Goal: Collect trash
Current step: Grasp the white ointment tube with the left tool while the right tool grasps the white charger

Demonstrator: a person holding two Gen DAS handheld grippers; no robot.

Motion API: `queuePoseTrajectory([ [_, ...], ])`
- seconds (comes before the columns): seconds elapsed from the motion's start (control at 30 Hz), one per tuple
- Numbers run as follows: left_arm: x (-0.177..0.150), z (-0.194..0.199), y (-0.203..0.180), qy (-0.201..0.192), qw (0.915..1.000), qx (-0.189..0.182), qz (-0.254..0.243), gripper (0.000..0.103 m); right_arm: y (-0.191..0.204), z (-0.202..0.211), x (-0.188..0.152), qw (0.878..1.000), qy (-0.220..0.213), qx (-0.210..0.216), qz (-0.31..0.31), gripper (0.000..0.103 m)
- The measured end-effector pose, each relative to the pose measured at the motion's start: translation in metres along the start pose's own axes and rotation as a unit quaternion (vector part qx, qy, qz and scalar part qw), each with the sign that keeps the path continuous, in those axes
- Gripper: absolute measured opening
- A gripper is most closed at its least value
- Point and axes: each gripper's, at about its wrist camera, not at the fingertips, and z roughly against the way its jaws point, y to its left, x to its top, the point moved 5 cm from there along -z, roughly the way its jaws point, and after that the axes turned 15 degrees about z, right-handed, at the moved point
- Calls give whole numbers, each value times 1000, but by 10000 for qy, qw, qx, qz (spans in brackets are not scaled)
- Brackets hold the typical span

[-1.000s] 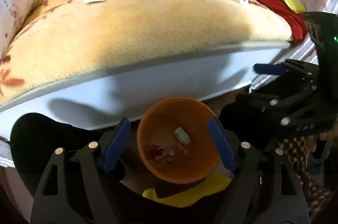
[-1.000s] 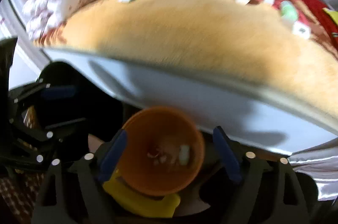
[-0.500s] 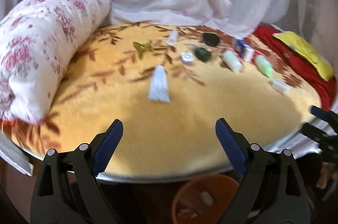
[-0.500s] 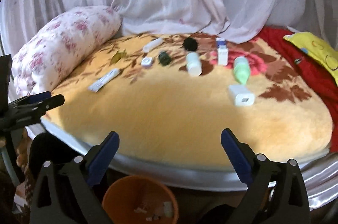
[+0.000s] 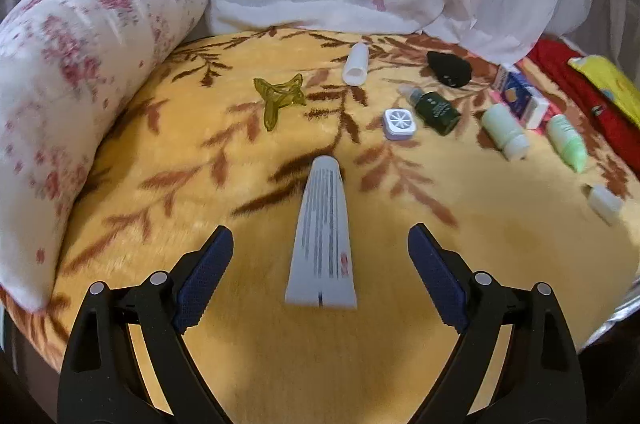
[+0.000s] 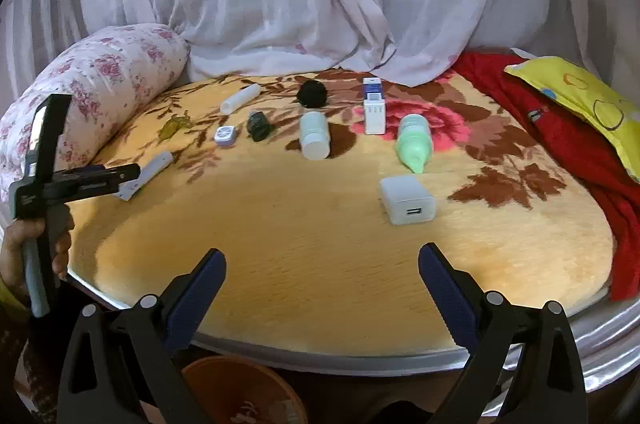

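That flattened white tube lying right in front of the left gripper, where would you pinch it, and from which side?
Probably across its wide crimped end, coming straight forward and down with the left gripper. The white tube lies flat on the blanket, crimp nearest, lengthwise between the open fingers, so they could close on its two long edges.

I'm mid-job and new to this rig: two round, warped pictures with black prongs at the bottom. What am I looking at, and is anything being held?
Each picture comes from a wide-angle camera on a hand-held clamp, looking out along its two blue-padded fingers. The left gripper is open, with a flat white tube lying on the yellow blanket between its fingers, not pinched. The right gripper is also open and holds nothing; nearest ahead of it lies a white charger. From the right view you can see the person's left hand carrying the other clamp. Small bottles, a box and other bits lie further back. An orange bin sits below the bed's edge.
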Motion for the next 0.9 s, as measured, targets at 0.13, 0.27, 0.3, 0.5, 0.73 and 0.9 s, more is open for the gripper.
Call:
queuePoseTrajectory([
  [0.13, 9, -32, -2, 167, 9995, 250, -87, 87, -6, -1, -1, 10000, 19, -45, -69, 95],
  [0.27, 7, -59, -3, 632, 9978, 167, -92, 56, -12, -4, -3, 9999, 31, -94, -109, 95],
  [0.3, 6, -58, -3, 605, 9981, 46, -84, 41, -13, -5, -3, 9999, 41, -99, -120, 95],
  [0.5, 0, -35, -2, 356, 9991, -227, 45, 31, -24, -14, -3, 9996, 94, -197, -185, 95],
  [0.73, -13, 15, -18, 131, 9974, -704, 23, 31, -58, -39, 4, 9979, 270, -543, -245, 95],
  [0.9, -26, 40, -30, 75, 9951, -985, -50, 31, -73, -75, 11, 9958, 617, -653, -181, 95],
])
